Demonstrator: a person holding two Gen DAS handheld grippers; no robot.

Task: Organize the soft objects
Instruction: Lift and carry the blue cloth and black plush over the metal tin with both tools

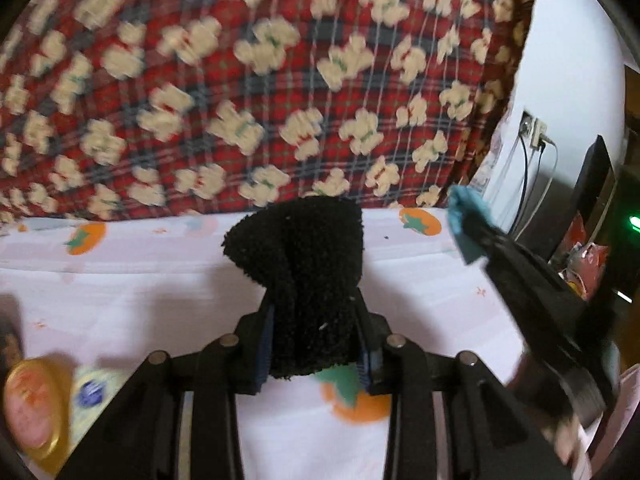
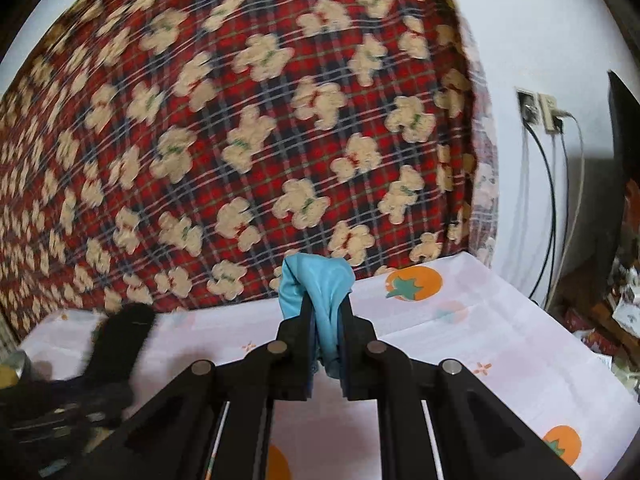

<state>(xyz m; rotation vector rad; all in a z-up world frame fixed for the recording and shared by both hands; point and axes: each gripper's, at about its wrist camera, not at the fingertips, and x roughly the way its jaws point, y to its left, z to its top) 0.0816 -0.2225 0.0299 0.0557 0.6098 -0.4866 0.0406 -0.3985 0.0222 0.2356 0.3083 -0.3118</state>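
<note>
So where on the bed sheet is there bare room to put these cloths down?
Bare bed sheet lies ahead of both hand-held grippers, up to the plaid blanket. It is crowded only at the left edge, by a yellow lid.

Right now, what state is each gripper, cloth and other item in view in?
Left gripper: shut on the black fuzzy cloth.
Black fuzzy cloth: gripped, raised off the sheet.
Right gripper: shut on the blue cloth.
Blue cloth: pinched, bunched.
Fruit-print sheet: spread flat.
Plaid bear blanket: behind the sheet.
</note>
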